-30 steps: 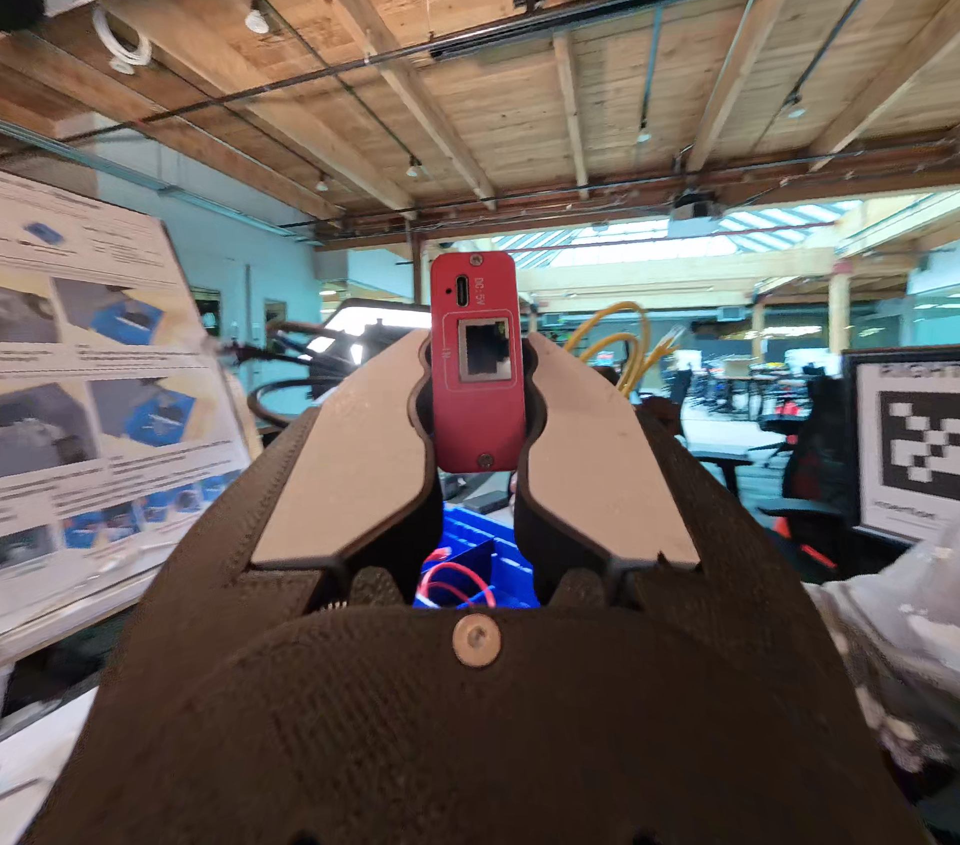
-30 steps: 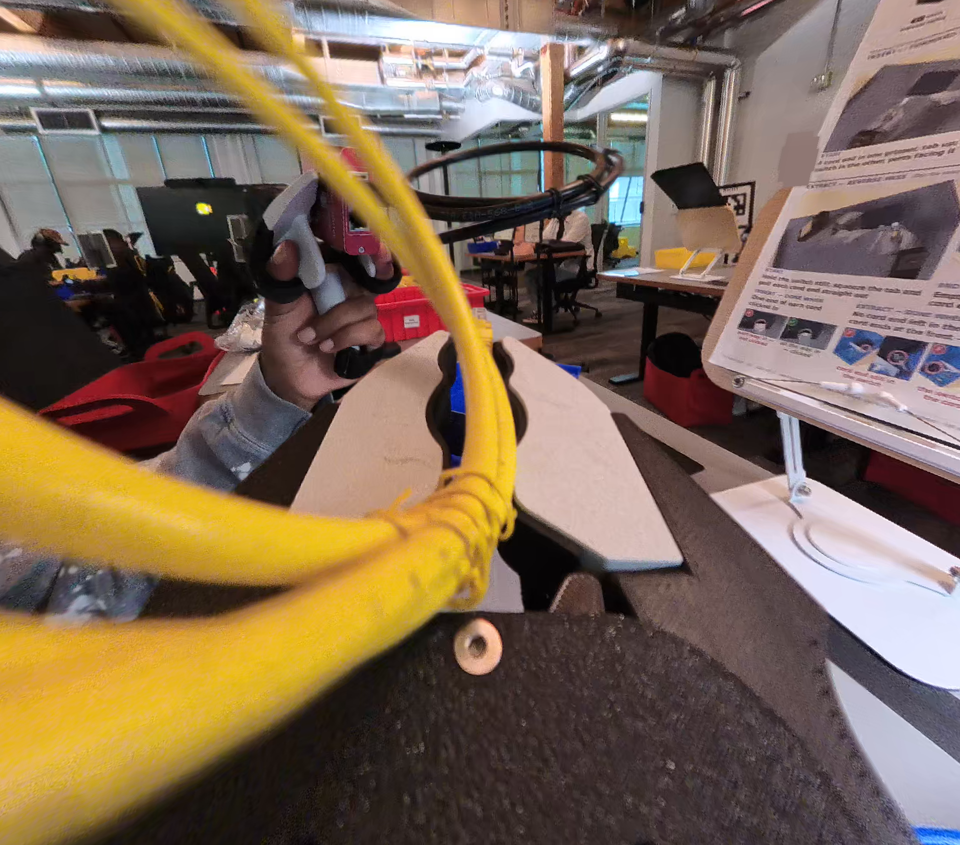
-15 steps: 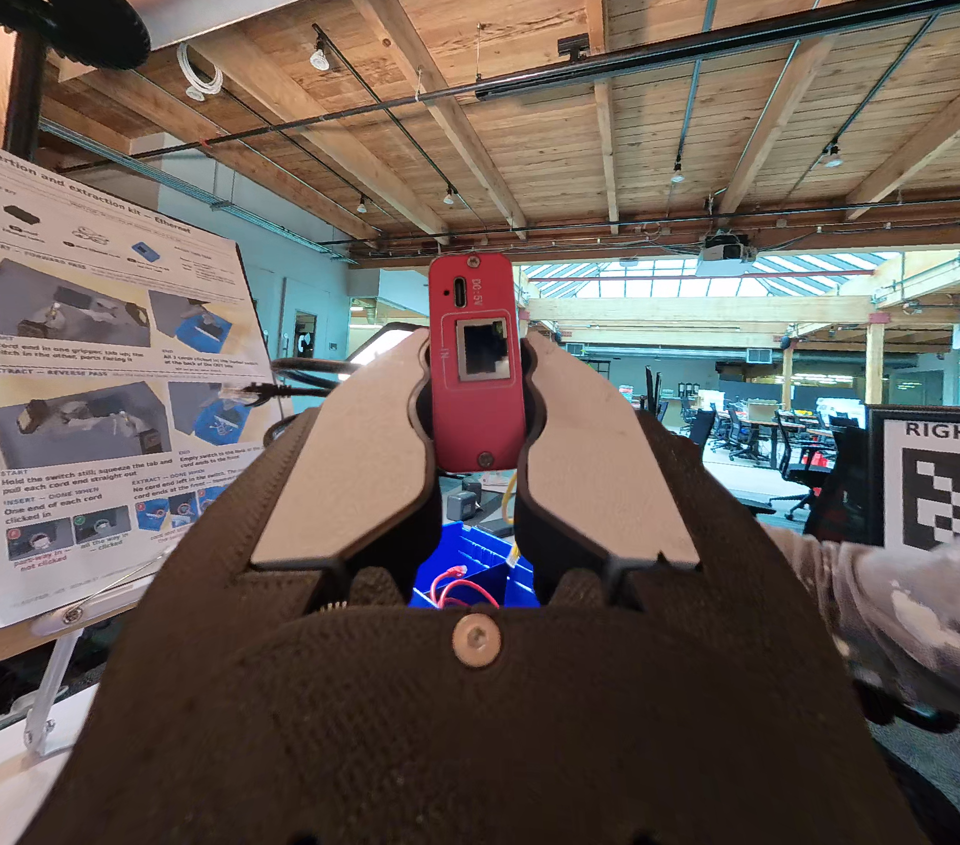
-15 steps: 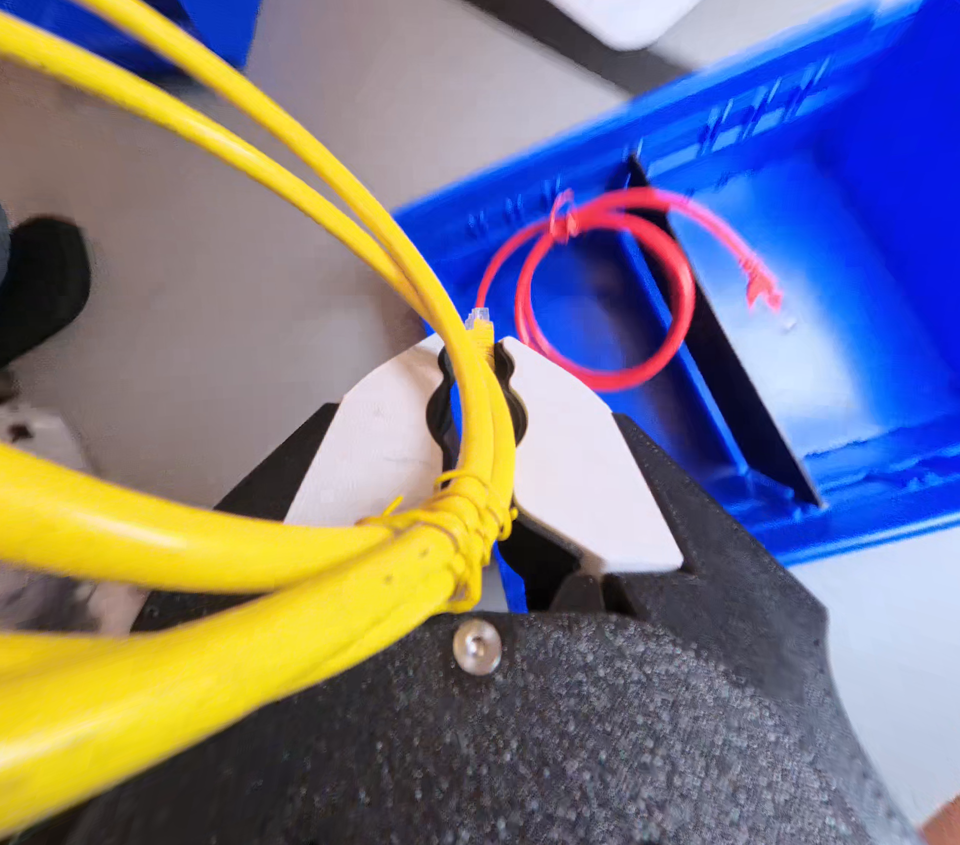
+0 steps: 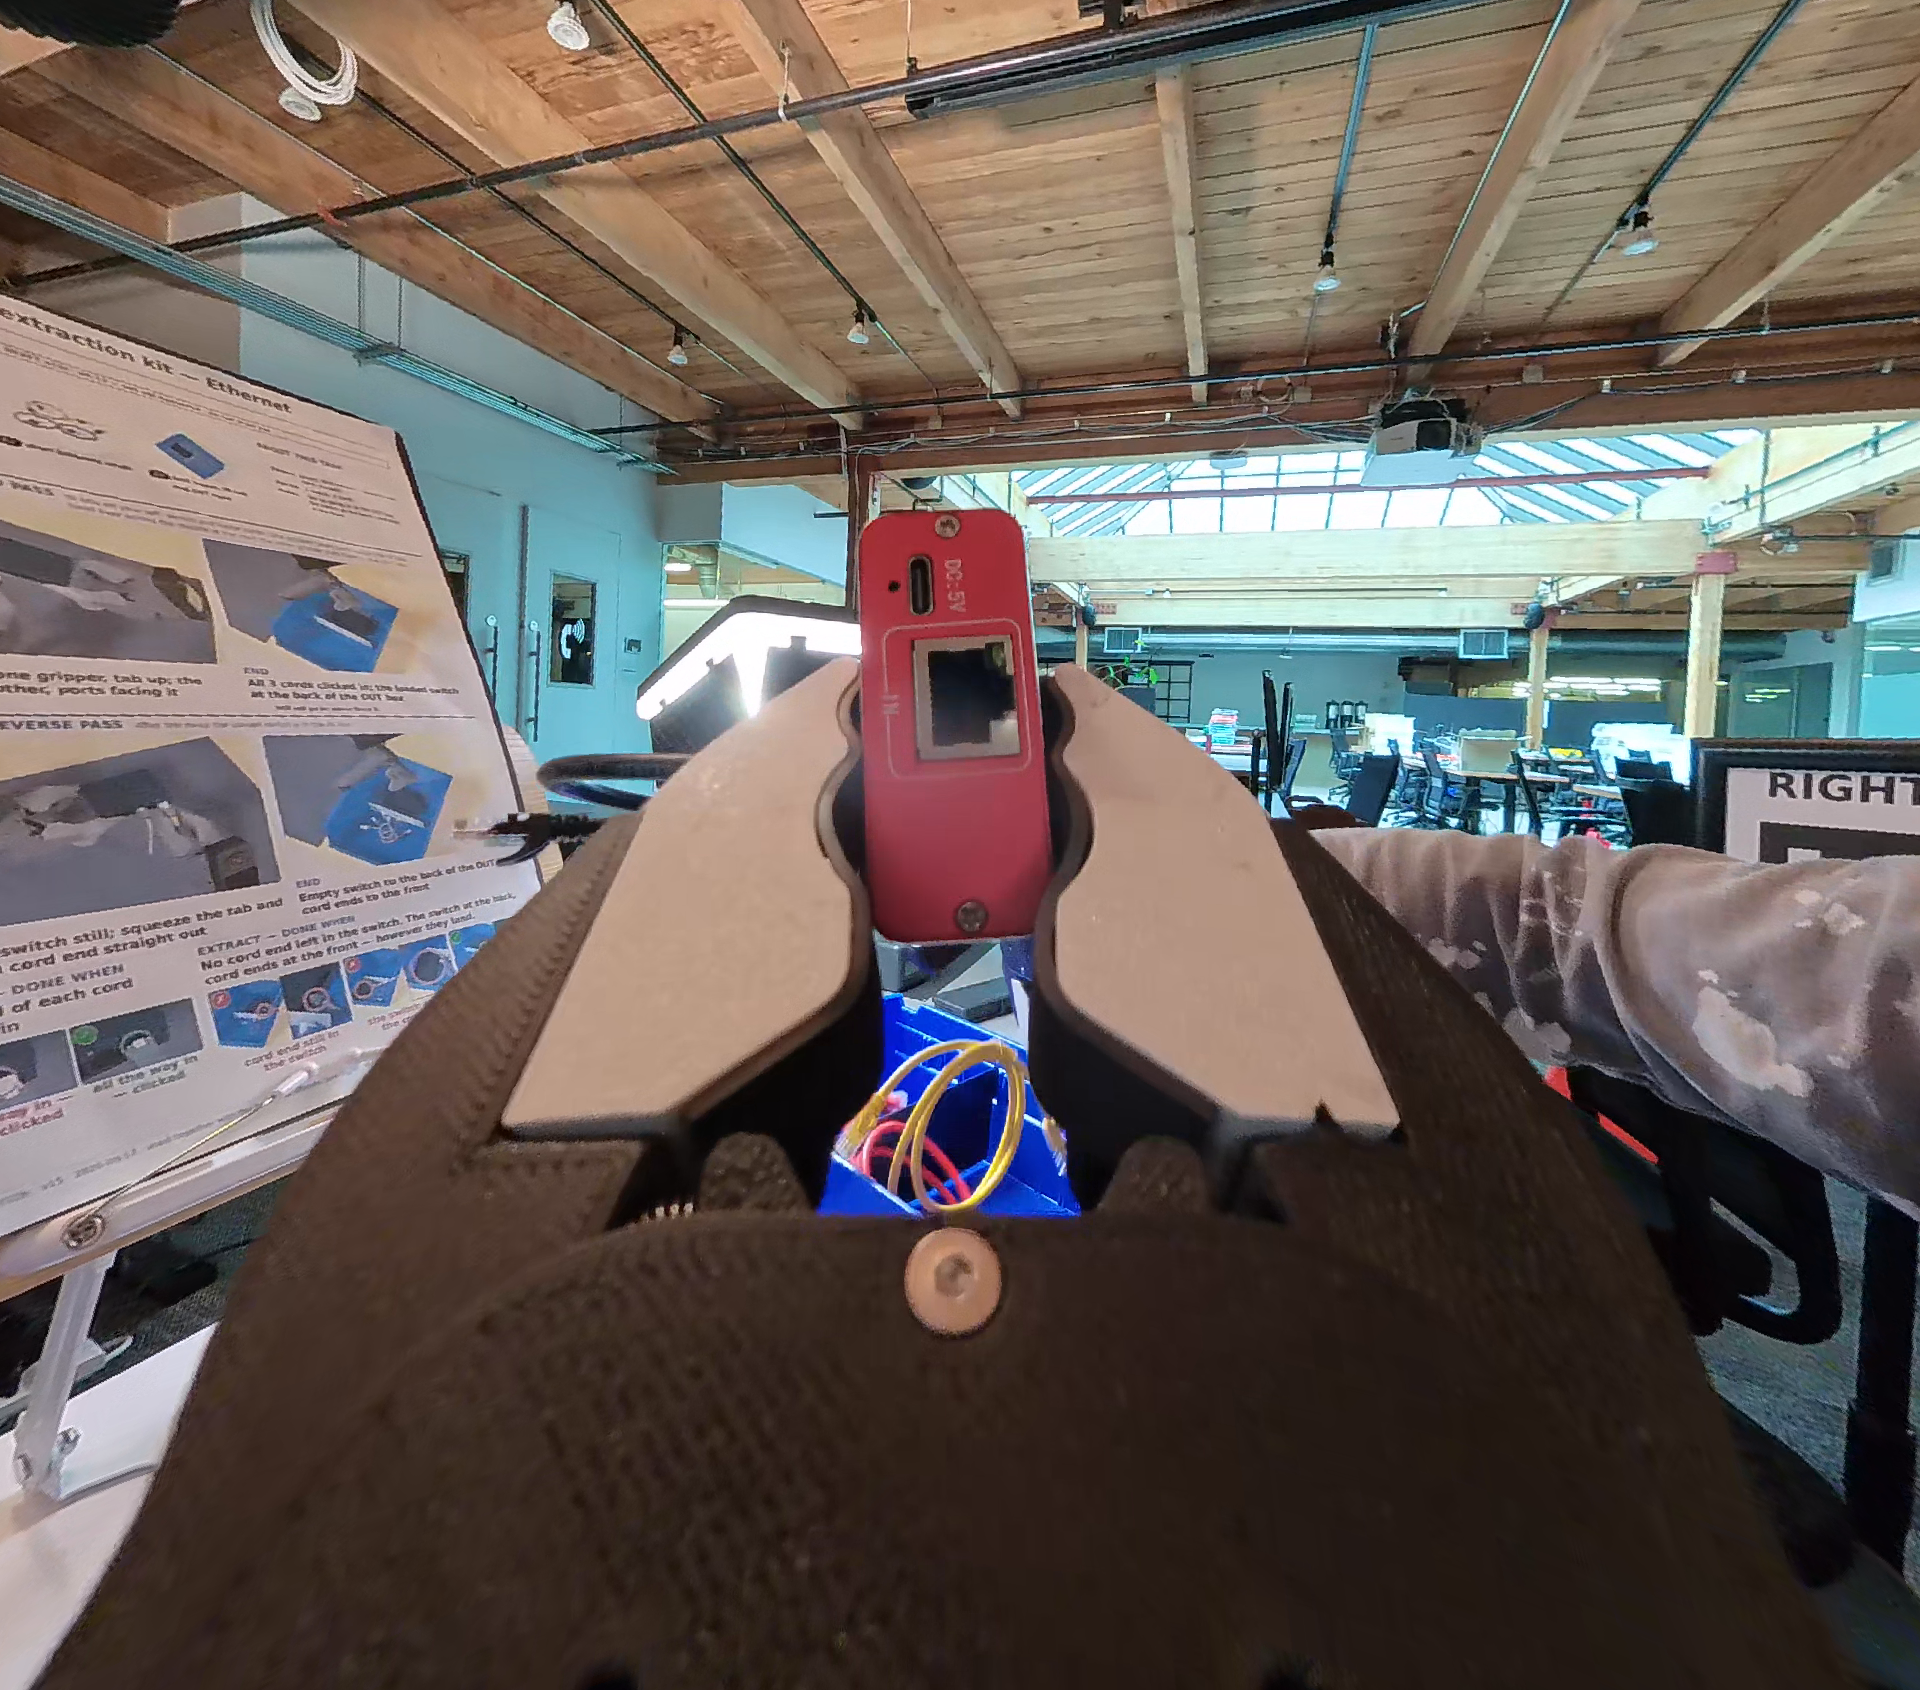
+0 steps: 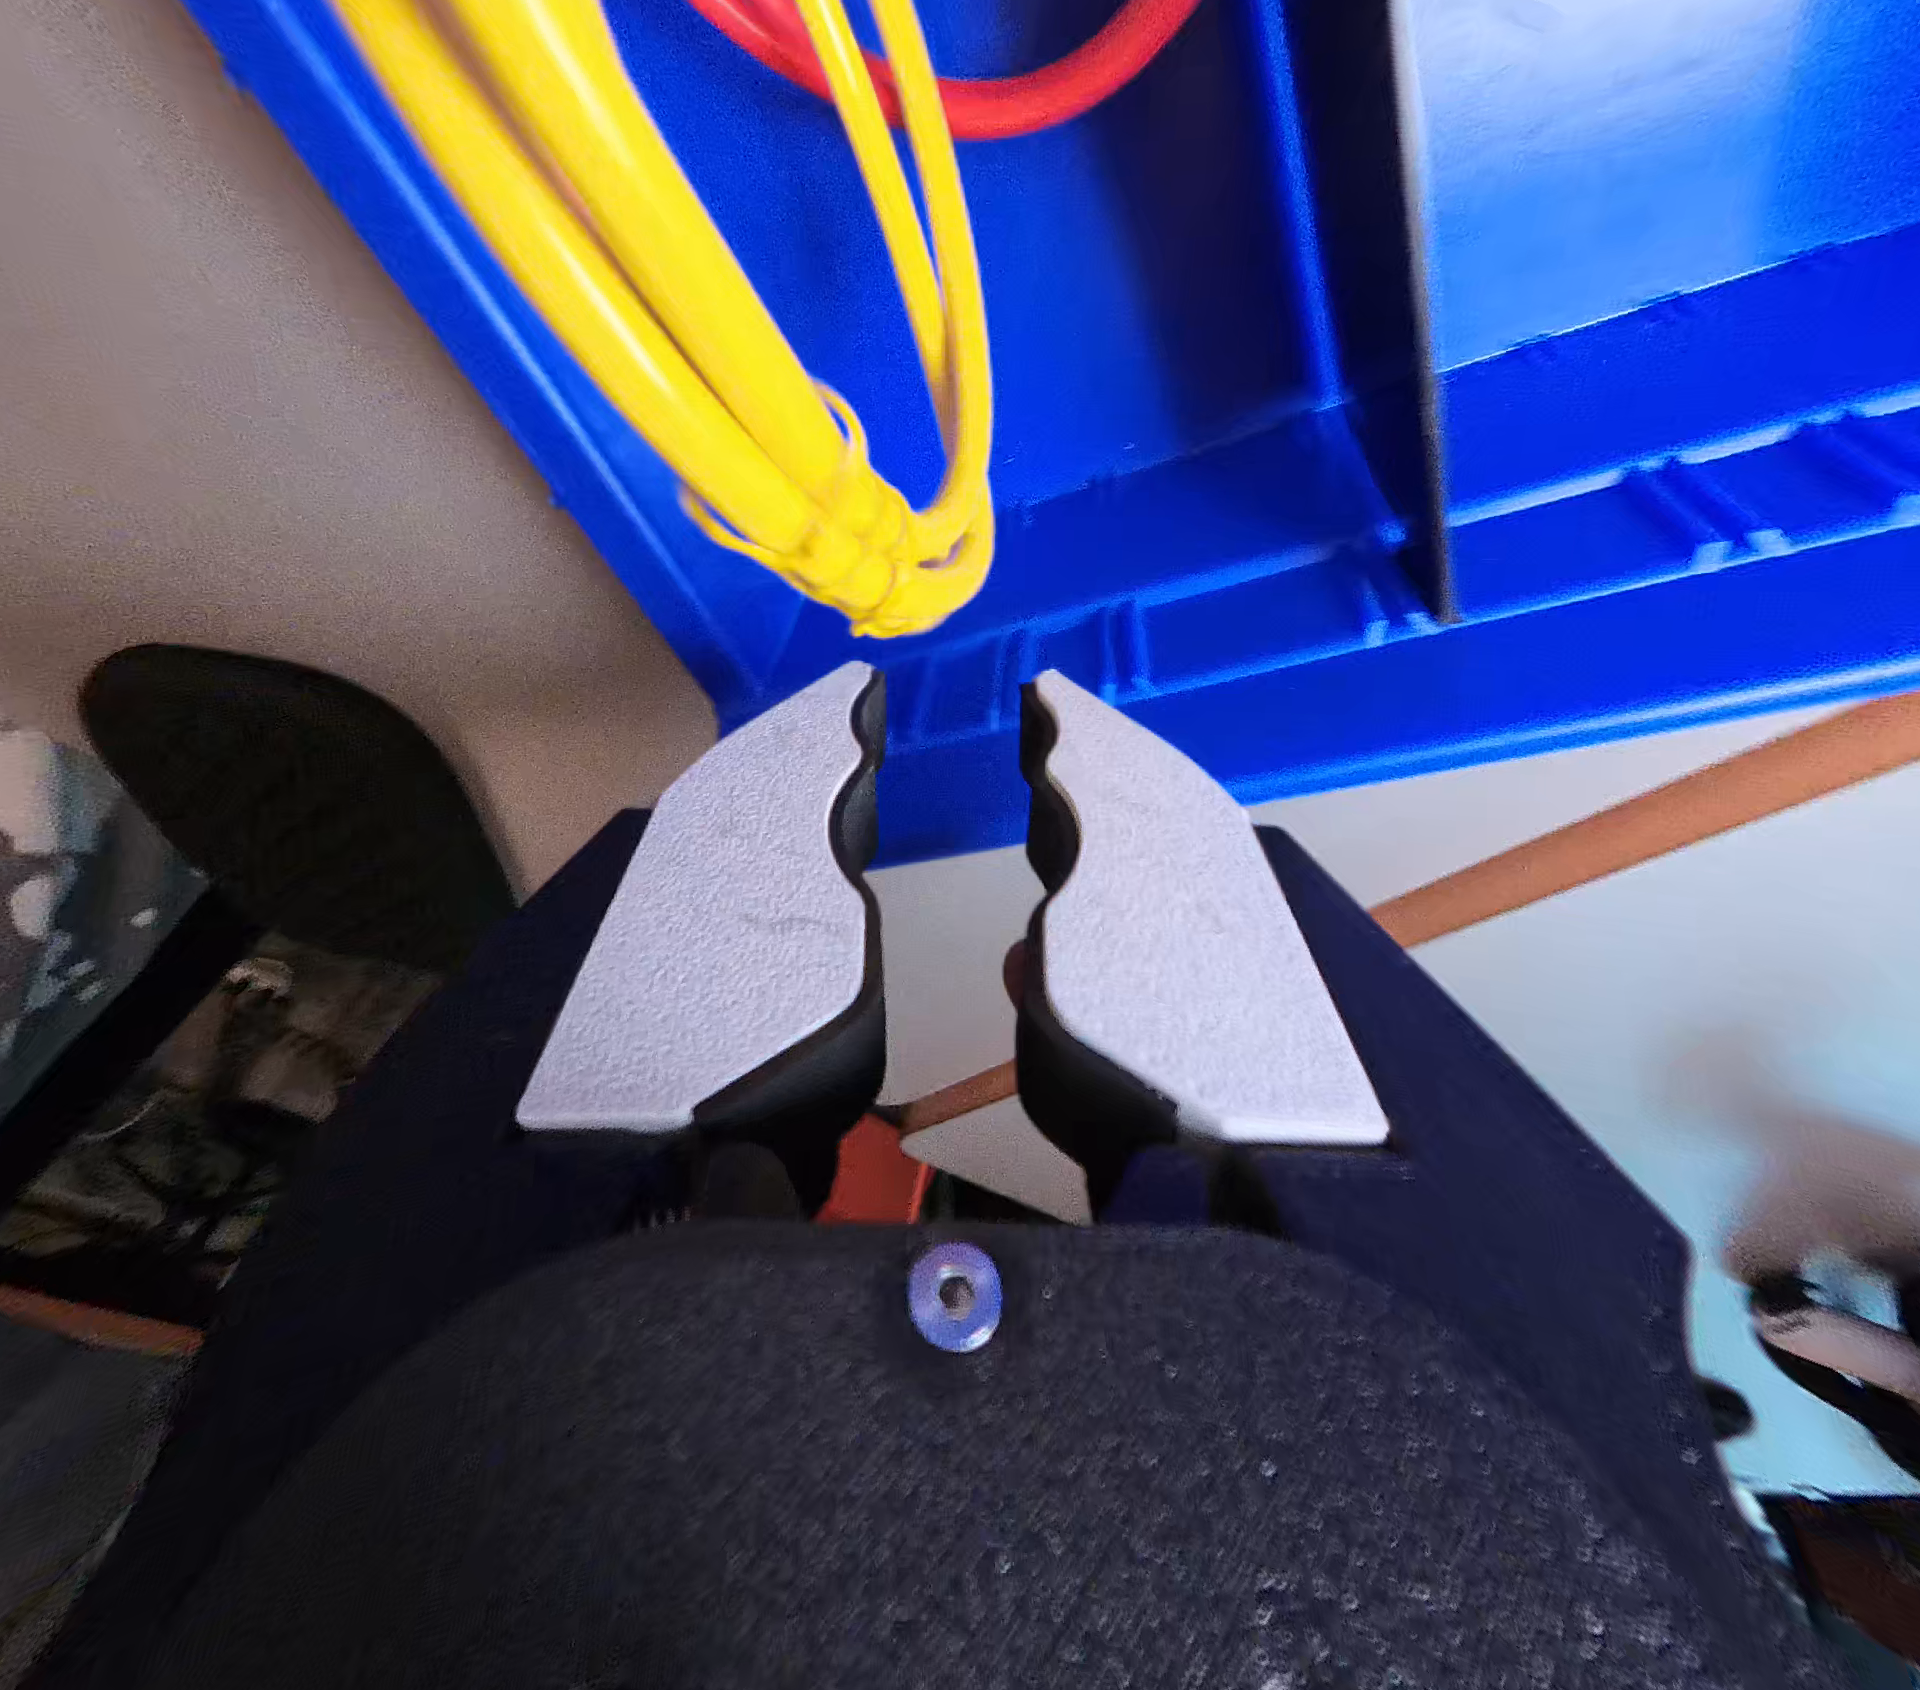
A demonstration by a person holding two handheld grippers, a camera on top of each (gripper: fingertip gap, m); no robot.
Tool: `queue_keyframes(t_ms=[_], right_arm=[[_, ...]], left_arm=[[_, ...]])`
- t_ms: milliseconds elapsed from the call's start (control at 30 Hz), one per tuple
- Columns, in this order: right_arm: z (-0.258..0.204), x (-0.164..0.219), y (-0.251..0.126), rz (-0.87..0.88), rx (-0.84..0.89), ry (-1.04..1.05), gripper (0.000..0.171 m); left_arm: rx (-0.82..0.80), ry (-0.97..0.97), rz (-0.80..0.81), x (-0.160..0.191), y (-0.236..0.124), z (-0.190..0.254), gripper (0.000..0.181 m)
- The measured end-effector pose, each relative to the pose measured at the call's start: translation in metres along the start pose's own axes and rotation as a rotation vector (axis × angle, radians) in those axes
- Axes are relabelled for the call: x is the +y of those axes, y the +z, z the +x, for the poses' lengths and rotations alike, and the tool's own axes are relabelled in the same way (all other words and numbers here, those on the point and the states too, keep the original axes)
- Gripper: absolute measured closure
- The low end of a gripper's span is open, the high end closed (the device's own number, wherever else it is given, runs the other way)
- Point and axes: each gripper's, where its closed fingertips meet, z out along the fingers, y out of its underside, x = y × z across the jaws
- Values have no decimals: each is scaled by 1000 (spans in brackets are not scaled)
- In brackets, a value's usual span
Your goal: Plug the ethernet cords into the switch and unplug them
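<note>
Left hand-held gripper (image 5: 951, 809) is clamped on the red switch (image 5: 951, 747), holding it upright at centre frame, and the port facing the camera is empty. No cord in it, so on this side the unplugging looks done.

Down at six o'clock, through the gap under the switch, the blue bin (image 5: 940, 1162) shows a yellow cord (image 5: 961, 1121) coiled on top of a red cord (image 5: 914, 1167).

Over to the right hand-held gripper (image 6: 951, 705): jaws parted a little, nothing between them. Just beyond its tips at twelve o'clock the yellow cord (image 6: 831, 435) hangs or lies inside the blue bin (image 6: 1351, 653); the picture is blurred, so whether it has settled is hard to say. The red cord (image 6: 1039, 102) loops behind it at one o'clock, same compartment.

At nine o'clock in the left view, a black cord (image 5: 582, 809) pokes out beside the instruction board (image 5: 208, 757), not in the bin.

My read: two cords put away, the black one and the switch left to stow.
</note>
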Motion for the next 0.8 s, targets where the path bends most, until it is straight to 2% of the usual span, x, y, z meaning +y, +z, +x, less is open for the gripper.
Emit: queue_keyframes(t_ms=[133,267,367,467,667,733,800], right_arm=[[16,-20,-31,118,93,-5,133],[16,-52,-71,364,196,-38,130],[12,-69,-85,469,303,-103,130],[6,-75,-75,447,361,-179,128],[44,-83,-47,316,652,-285,126],[50,-88,-32,304,636,-281,126],[55,-94,-19,301,621,-284,135]], left_arm=[[5,-11,2,0,-1,-1,151],[14,-18,-6,2,1,0,151],[20,-24,-18,7,4,1,151],[30,-30,-35,13,8,4,151],[48,-30,-61,22,14,10,151],[53,-34,-67,24,15,11,152],[57,-37,-73,27,16,11,152]])
